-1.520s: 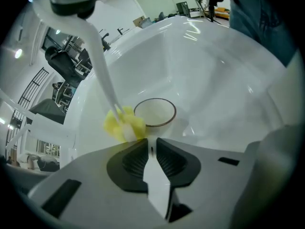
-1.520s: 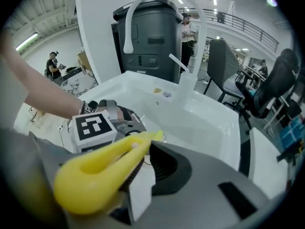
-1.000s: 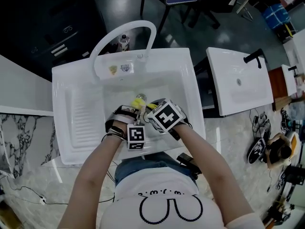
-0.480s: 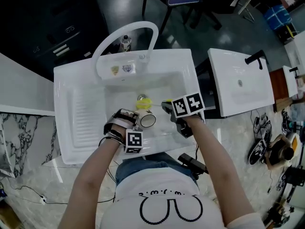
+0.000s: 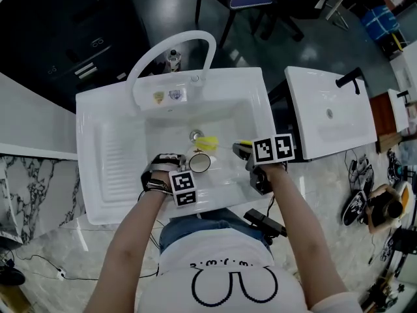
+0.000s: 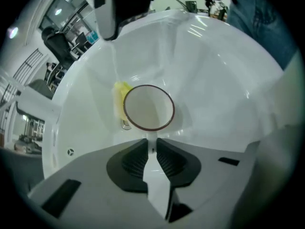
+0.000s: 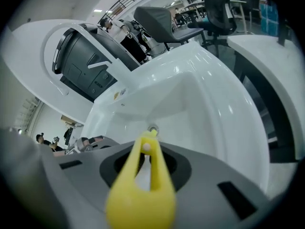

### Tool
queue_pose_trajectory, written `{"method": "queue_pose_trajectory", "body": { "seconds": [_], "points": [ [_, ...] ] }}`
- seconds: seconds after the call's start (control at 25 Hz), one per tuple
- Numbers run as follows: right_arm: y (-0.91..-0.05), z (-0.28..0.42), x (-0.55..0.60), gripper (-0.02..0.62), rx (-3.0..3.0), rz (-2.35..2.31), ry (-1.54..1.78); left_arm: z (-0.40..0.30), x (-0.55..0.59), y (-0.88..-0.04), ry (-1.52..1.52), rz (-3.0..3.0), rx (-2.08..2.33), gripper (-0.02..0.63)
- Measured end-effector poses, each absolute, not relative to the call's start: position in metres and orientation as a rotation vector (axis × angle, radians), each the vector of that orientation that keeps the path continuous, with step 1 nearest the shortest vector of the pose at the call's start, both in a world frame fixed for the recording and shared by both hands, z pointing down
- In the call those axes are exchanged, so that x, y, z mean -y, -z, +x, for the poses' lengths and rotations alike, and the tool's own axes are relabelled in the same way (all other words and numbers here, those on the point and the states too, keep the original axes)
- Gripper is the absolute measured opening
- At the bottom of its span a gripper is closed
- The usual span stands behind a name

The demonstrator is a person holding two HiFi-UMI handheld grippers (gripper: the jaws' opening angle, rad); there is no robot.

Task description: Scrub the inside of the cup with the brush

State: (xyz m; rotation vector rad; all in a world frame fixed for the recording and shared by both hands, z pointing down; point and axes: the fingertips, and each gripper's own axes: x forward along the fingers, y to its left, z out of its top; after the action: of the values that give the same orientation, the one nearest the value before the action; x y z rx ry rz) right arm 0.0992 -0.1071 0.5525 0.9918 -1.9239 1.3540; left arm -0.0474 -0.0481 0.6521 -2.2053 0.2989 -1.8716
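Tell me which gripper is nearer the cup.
Left. The left gripper grips the cup by its handle; the right gripper, holding the yellow brush, is off to its right.

The sink (image 5: 255,103) is glossy white, like glazed ceramic. It is smooth in the basin, ribbed on its draining board, and shows bright highlights. Its drain (image 7: 152,128) is a shiny metal ring. The cup (image 6: 148,108) has a smooth, pale, dull inside and a thin dark rim; ceramic or plastic, I cannot tell. The brush (image 7: 142,194) handle is smooth yellow plastic. The left gripper (image 6: 152,146) is matt grey plastic, its fingers (image 6: 169,159) faced with dark ribbed pads. The floor (image 5: 39,207) looks like polished veined stone.
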Motion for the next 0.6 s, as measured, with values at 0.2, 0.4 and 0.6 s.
{"method": "queue_pose_trajectory", "body": {
  "seconds": [0.2,0.4,0.6],
  "points": [
    [-0.542,0.103,0.100,0.040,1.925,0.994,-1.165,-0.053,0.056,-0.653,1.965,-2.505,-0.528,0.067],
    [-0.513,0.094,0.104,0.040,1.989,1.024,-0.834,-0.063,0.064,-0.658,2.008,-2.739,-0.810,0.067],
    [-0.485,0.084,0.105,0.040,2.051,1.069,-0.696,-0.067,0.073,-0.659,1.994,-2.837,-1.015,0.067]
  ]
}}
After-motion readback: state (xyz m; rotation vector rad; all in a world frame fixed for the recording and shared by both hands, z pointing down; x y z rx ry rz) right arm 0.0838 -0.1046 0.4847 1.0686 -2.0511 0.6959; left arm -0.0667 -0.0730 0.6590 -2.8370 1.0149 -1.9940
